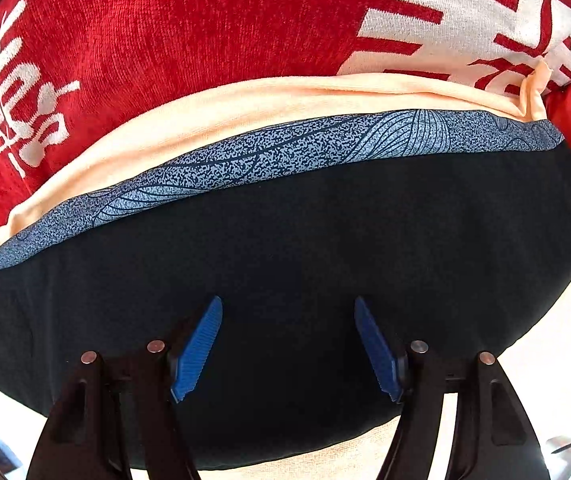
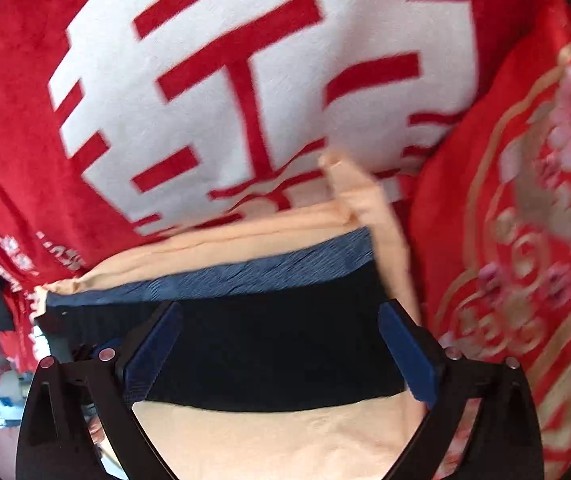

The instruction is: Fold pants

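Left wrist view: black pants (image 1: pixel 285 280) folded on peach cloth (image 1: pixel 245 104), patterned waistband (image 1: pixel 285 148) far side. Left gripper (image 1: pixel 287 344) open, empty. Right gripper (image 2: pixel 281 352) wide, empty. Smooth fold, square edges.

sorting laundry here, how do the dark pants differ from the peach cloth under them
The pants are near-black with a speckled blue patterned band along one edge; the peach cloth is plain and pale. The pants lie on top; the cloth lies beneath and sticks out around them. Both lie on the red blanket.
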### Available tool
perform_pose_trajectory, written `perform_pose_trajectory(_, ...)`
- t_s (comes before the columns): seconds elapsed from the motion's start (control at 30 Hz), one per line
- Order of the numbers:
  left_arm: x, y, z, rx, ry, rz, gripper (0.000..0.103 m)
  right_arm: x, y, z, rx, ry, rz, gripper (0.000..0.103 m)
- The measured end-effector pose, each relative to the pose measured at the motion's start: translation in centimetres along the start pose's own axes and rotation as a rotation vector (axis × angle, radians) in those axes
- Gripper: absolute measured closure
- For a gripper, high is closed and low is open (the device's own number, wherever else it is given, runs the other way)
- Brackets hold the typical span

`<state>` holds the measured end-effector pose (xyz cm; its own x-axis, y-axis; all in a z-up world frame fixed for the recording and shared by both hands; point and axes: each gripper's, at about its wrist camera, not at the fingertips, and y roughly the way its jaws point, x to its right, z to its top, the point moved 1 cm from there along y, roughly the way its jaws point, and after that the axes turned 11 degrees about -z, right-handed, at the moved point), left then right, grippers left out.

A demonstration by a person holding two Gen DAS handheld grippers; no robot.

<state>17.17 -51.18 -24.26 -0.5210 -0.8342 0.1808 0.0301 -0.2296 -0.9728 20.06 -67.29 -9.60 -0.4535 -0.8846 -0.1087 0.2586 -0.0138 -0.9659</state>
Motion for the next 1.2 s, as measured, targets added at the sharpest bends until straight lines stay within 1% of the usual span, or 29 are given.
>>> perform_pose_trajectory(0.03, -0.1, 0.0, -0.1, 0.003, 0.001, 0.002, 0.033, -0.2, 1.2, -0.1, -0.034, 0.003, 0.0, 0.035)
perform_pose_trajectory(0.1, -0.3, -0.1, -0.1, 0.008, -0.003, 0.001, 0.033, -0.7, 3.8, -0.4, -0.08, -0.008, -0.012, 0.053)
perform_pose_trajectory(0.13, -0.2, 0.0, -0.1, 0.01, -0.006, -0.001, 0.032, -0.8, 5.0, -0.6, -0.094, -0.042, -0.047, 0.054)
perform_pose_trajectory(0.17, 0.1, 0.1, -0.1, 0.012, -0.01, -0.002, 0.032, -0.8, 6.1, -1.0, -0.105, -0.076, -0.115, 0.054)
perform_pose_trajectory(0.2, 0.1, 0.2, -0.4, 0.013, -0.013, -0.003, 0.03, -0.3, 7.2, -1.6, -0.12, -0.099, -0.202, 0.055)
perform_pose_trajectory(0.23, -0.2, 0.2, -0.7, 0.015, -0.015, -0.004, 0.026, 0.4, 7.7, -2.2, -0.123, -0.102, -0.236, 0.064)
perform_pose_trajectory(0.27, -0.6, 0.1, -1.2, 0.015, -0.018, -0.006, 0.024, 1.3, 7.2, -2.7, -0.087, -0.082, -0.228, 0.07)
perform_pose_trajectory(0.3, -0.9, 0.0, -1.7, 0.015, -0.022, -0.014, 0.024, 1.8, 6.7, -3.0, -0.076, -0.065, -0.251, 0.072)
perform_pose_trajectory(0.37, -1.4, -0.4, -2.3, 0.004, -0.03, -0.02, 0.024, 2.1, 5.5, -3.6, -0.07, -0.05, -0.293, 0.072)
perform_pose_trajectory(0.4, -1.7, -0.5, -2.4, -0.004, -0.035, -0.02, 0.024, 2.0, 5.0, -3.9, -0.071, -0.047, -0.308, 0.068)
perform_pose_trajectory(0.43, -2.0, -0.9, -2.7, -0.014, -0.046, -0.016, 0.024, 2.0, 4.5, -4.2, -0.071, -0.037, -0.305, 0.066)
perform_pose_trajectory(0.47, -2.4, -1.2, -3.1, -0.019, -0.055, -0.012, 0.024, 1.9, 3.8, -4.8, -0.07, -0.01, -0.275, 0.064)
perform_pose_trajectory(0.53, -3.6, -2.3, -3.9, -0.014, -0.08, -0.007, 0.024, 1.7, 3.0, -5.9, -0.074, 0.039, -0.203, 0.054)
perform_pose_trajectory(0.57, -4.2, -2.9, -4.2, -0.006, -0.09, -0.005, 0.024, 1.3, 2.7, -6.7, -0.084, 0.068, -0.16, 0.053)
perform_pose_trajectory(0.67, -6.8, -4.4, -5.3, 0.016, -0.129, 0.015, 0.024, -0.8, 2.7, -9.4, -0.122, 0.103, -0.067, 0.053)
perform_pose_trajectory(0.73, -8.9, -5.2, -6.0, 0.026, -0.155, 0.032, 0.024, -3.0, 3.1, -11.2, -0.148, 0.101, -0.015, 0.053)
perform_pose_trajectory(0.83, -12.4, -6.6, -7.2, 0.046, -0.185, 0.056, 0.024, -6.8, 3.9, -13.5, -0.196, 0.105, 0.095, 0.053)
perform_pose_trajectory(0.87, -13.4, -6.9, -7.4, 0.053, -0.189, 0.061, 0.024, -8.8, 4.2, -14.5, -0.212, 0.103, 0.149, 0.053)
perform_pose_trajectory(0.93, -16.1, -7.8, -8.3, 0.068, -0.195, 0.08, 0.024, -11.9, 4.8, -16.0, -0.228, 0.092, 0.224, 0.053)
perform_pose_trajectory(0.97, -17.6, -8.2, -8.7, 0.074, -0.193, 0.089, 0.024, -14.3, 5.4, -17.1, -0.241, 0.084, 0.271, 0.053)
perform_pose_trajectory(1.1, -24.7, -9.9, -9.9, 0.095, -0.202, 0.148, 0.024, -22.2, 7.2, -20.5, -0.281, 0.093, 0.422, 0.053)
perform_pose_trajectory(1.2, -29.5, -10.4, -9.7, 0.116, -0.204, 0.2, 0.024, -28.1, 9.5, -22.2, -0.295, 0.09, 0.469, 0.053)
